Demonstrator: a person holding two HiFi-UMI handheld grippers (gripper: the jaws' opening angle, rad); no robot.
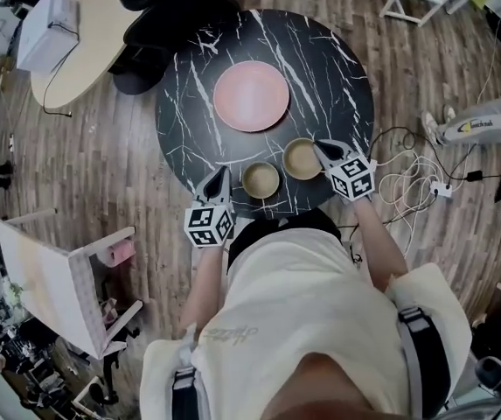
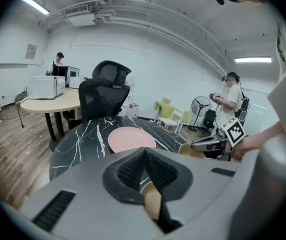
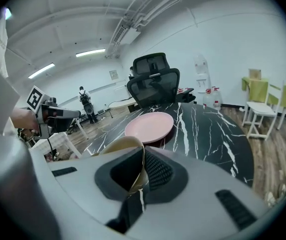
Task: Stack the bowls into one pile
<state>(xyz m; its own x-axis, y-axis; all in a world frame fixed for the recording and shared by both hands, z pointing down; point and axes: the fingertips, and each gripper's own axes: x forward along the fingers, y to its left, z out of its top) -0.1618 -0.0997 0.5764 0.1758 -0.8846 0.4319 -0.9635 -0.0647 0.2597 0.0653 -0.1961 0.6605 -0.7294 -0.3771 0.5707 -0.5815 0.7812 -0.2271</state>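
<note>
Bowls, two of them, tan, are side by side at the near edge of the black marbled surface (image 1: 337,68). The right bowl (image 1: 302,158) has its rim clamped in the right gripper's (image 1: 319,147) fingers. Just beside the left bowl (image 1: 260,180), the left gripper (image 1: 222,173) hovers, fingers pressed together on nothing. A pink plate (image 1: 251,95) lies beyond.

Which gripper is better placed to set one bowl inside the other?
Right. The right gripper is clamped on the rim of the right bowl, and the left bowl sits close beside it on the table. The left gripper is shut and holds nothing.
</note>
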